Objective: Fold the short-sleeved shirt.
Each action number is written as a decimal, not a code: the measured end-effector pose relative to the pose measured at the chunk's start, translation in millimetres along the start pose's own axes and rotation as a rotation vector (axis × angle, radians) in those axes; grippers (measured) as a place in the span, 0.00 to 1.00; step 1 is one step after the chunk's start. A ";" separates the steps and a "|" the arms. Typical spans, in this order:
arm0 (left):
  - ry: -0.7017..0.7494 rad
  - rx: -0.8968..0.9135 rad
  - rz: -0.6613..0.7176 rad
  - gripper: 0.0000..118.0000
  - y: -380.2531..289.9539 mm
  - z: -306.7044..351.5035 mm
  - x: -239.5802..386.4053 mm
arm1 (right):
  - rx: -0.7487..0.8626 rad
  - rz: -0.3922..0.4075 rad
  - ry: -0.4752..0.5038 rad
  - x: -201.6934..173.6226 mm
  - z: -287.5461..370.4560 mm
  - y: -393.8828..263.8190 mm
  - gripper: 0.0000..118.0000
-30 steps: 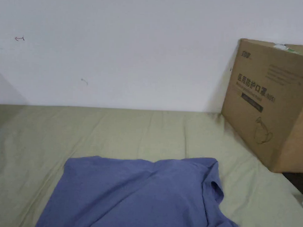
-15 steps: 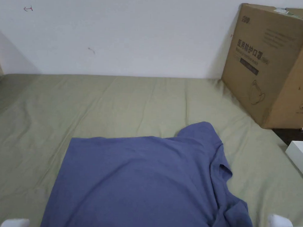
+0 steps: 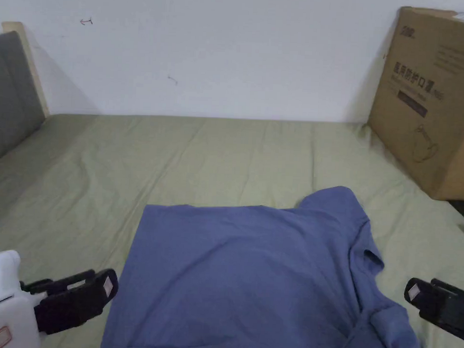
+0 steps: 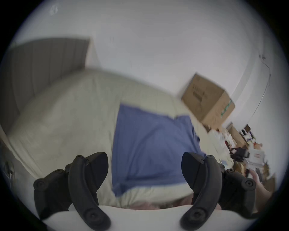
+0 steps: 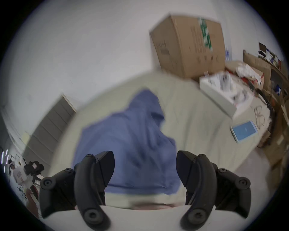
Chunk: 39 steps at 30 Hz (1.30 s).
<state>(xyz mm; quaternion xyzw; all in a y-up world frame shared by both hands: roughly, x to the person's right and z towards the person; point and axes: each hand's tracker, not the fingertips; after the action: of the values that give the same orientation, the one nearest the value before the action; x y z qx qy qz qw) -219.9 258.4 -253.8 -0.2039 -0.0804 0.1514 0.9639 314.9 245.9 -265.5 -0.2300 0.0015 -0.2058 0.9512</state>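
The blue short-sleeved shirt [image 3: 251,272] lies spread on the green bed sheet [image 3: 131,168], collar toward the cardboard box [image 3: 433,98]. Your left gripper [image 3: 106,286] and right gripper [image 3: 414,292] flank it, jaws spread wide and empty, likely placed to take opposite edges.

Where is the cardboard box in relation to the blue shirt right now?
In the head view, the cardboard box stands at the far right against the wall, on the green sheet, beyond and apart from the blue shirt.
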 end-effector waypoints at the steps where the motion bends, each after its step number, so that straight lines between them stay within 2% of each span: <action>1: 0.021 0.101 -0.037 0.82 -1.7 17.3 16.9 | 0.080 0.032 0.044 -14.6 17.6 -3.1 0.71; 2: 0.049 0.202 -0.071 0.75 -5.8 32.5 29.9 | 0.169 0.062 0.068 -25.3 30.3 -6.5 0.65; 3: 0.066 0.292 -0.101 0.61 -12.3 46.7 42.8 | 0.272 0.116 0.072 -36.5 42.4 -12.6 0.49; 4: 0.071 0.361 -0.119 0.30 -9.1 42.5 31.1 | 0.347 0.163 0.060 -47.2 49.6 -17.2 0.09; 5: 0.092 0.398 -0.140 0.02 -12.4 47.7 38.1 | 0.377 0.195 0.025 -55.0 52.5 -18.7 0.00; 6: 0.140 0.441 -0.159 0.00 -18.7 52.9 46.6 | 0.382 0.195 0.045 -58.7 56.6 -18.0 0.00; 8: 0.097 0.438 -0.177 0.00 -22.0 50.9 40.4 | 0.323 0.166 0.186 -62.7 58.1 -11.4 0.00; 9: 0.073 0.413 -0.178 0.00 -20.2 48.2 36.8 | 0.308 0.174 0.168 -67.0 55.3 -9.0 0.00; 11: 0.114 0.332 -0.208 0.00 -16.2 40.6 34.4 | 0.312 0.204 0.152 -73.2 58.9 -9.9 0.00; 12: 0.112 0.240 -0.210 0.00 5.1 37.6 31.1 | 0.308 0.221 0.159 -74.2 59.8 -10.2 0.00; 15: 0.111 -0.150 -0.139 0.00 12.4 -4.7 0.3 | 0.262 0.226 0.186 -72.7 52.8 -11.0 0.00; 18: -0.001 -0.557 0.011 0.00 -2.5 -52.2 -41.6 | 0.166 0.208 0.196 -68.2 40.7 -15.0 0.00; 19: 0.004 -0.605 0.032 0.06 -16.7 -63.0 -53.0 | 0.143 0.203 0.195 -67.4 37.8 -17.2 0.00; 20: 0.026 -0.623 0.023 0.31 -25.1 -68.9 -58.2 | 0.114 0.197 0.199 -66.5 34.6 -19.2 0.00; 21: 0.049 -0.645 0.004 0.68 -35.3 -76.6 -65.8 | 0.090 0.186 0.198 -62.3 28.5 -21.1 0.00; 22: 0.096 -0.669 -0.035 0.90 -47.0 -84.6 -68.3 | 0.070 0.170 0.193 -60.4 24.5 -23.7 0.00; 25: 0.104 -0.648 -0.040 0.88 -67.1 -96.5 -76.5 | 0.007 0.117 0.190 -55.4 13.3 -29.7 0.00; 28: 0.091 -0.636 0.003 0.88 -78.2 -112.4 -81.7 | -0.025 0.103 0.166 -54.1 7.9 -34.0 0.00; 30: 0.082 -0.607 -0.042 0.87 -86.5 -121.1 -75.8 | -0.044 0.109 0.158 -51.0 4.6 -36.9 0.00; 31: 0.081 -0.583 -0.100 0.66 -88.5 -121.5 -70.1 | -0.056 0.121 0.147 -50.2 2.0 -37.5 0.00; 32: 0.072 -0.580 -0.149 0.26 -90.6 -124.0 -66.1 | -0.064 0.128 0.136 -49.5 0.1 -37.5 0.00; 33: 0.132 -0.605 -0.249 0.01 -96.1 -123.7 -56.4 | -0.069 0.129 0.127 -46.3 -0.7 -38.3 0.00; 36: 0.001 -0.590 -0.286 0.00 -103.2 -114.5 -41.5 | -0.075 0.118 0.120 -35.3 -1.5 -32.9 0.00; 39: 0.066 -0.516 -0.307 0.00 -104.0 -97.9 -29.0 | -0.077 0.116 0.097 -15.2 -2.1 -20.2 0.00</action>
<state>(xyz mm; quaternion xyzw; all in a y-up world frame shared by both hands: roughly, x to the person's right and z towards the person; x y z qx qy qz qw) -199.1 122.3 -301.5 -0.4322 -0.1147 -0.0283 0.8940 292.9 234.6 -259.9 -0.2558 0.0688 -0.1611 0.9507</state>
